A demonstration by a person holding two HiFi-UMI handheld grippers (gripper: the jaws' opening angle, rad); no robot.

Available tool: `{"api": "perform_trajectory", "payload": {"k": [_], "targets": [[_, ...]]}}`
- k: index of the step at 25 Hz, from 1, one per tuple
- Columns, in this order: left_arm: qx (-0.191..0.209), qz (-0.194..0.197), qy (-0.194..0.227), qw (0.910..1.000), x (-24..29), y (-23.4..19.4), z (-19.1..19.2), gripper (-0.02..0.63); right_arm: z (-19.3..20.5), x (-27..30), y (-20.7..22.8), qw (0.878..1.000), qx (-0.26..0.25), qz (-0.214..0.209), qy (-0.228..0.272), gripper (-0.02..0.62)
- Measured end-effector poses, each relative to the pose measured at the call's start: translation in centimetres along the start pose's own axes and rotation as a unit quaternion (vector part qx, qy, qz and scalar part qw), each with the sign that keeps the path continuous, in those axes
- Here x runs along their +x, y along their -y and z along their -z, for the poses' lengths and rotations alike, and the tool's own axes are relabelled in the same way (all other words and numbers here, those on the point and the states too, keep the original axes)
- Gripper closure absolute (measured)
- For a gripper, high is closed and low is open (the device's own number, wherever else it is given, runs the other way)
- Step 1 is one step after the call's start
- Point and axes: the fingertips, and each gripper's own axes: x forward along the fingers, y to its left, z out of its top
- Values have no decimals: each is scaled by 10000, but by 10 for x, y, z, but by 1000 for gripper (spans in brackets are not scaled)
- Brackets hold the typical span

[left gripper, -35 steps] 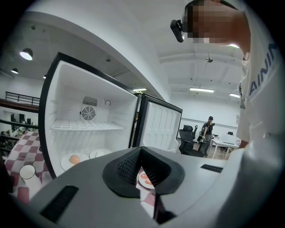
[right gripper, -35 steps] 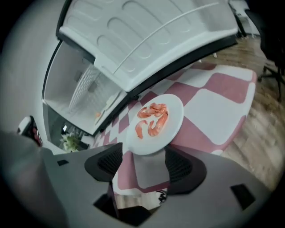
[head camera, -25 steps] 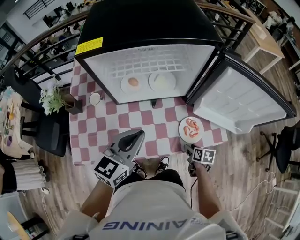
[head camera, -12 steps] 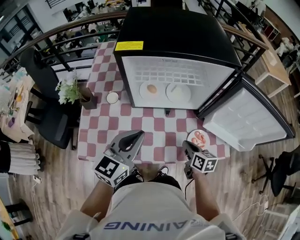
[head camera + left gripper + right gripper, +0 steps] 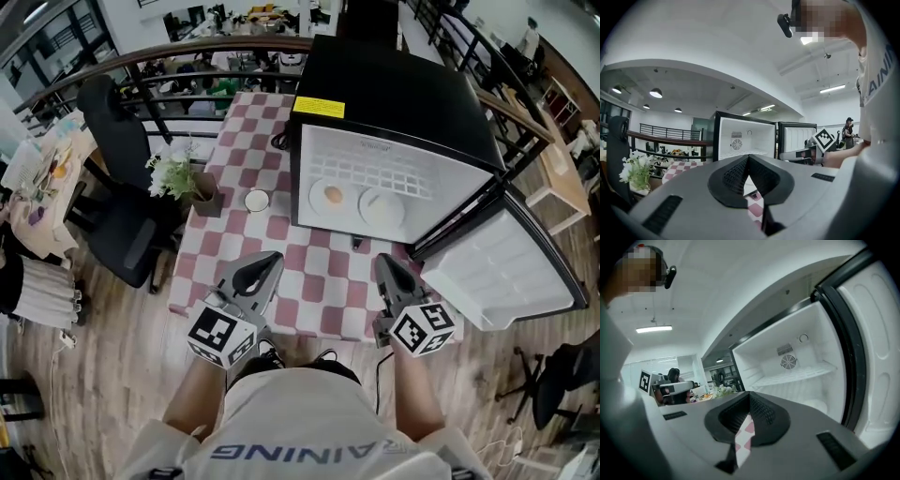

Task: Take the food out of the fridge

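The left gripper [image 5: 265, 265] and right gripper [image 5: 384, 268] are both closed and empty; the two small food plates [image 5: 317, 201] stand inside the open fridge [image 5: 394, 94] ahead of their tips, probably light, rigid, slick and breakable, best pinched at the near rim.

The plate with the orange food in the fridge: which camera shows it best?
The head view: it looks down on the plate on the fridge floor, with the food plain on it. The left gripper view shows the fridge, but its floor is hidden. The right gripper view shows only a pale round shape there.
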Motion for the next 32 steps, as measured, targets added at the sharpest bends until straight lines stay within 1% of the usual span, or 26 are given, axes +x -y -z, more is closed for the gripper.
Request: {"api": "perform_trajectory", "payload": {"k": [3, 7, 13, 22, 24, 27, 30, 32], "targets": [[50, -99, 90, 9999, -6, -6, -7, 601, -24, 3, -23, 9991, -315, -159, 248, 575], [101, -178, 185, 9996, -12, -10, -13, 601, -39, 6, -41, 9973, -474, -349, 431, 574], [76, -235, 258, 9994, -15, -13, -17, 601, -29, 9, -40, 9989, -202, -269, 312, 574], [102, -89, 206, 9997, -8, -12, -14, 601, -17, 15, -28, 9996, 186, -135, 178, 575], [74, -85, 204, 9997, -6, -12, -13, 601, -13, 19, -23, 9992, 384, -85, 108, 574], [50, -83, 181, 9998, -5, -14, -10, 601, 1, 27, -8, 9956, 939, 23, -29, 574], [-6, -105, 157, 9998, -6, -16, -6, 601, 23, 39, 9, 9863, 1634, 151, -185, 572], [-44, -131, 138, 9998, -7, -19, -3, 601, 39, 49, 21, 9755, 2172, 233, -276, 571]]}}
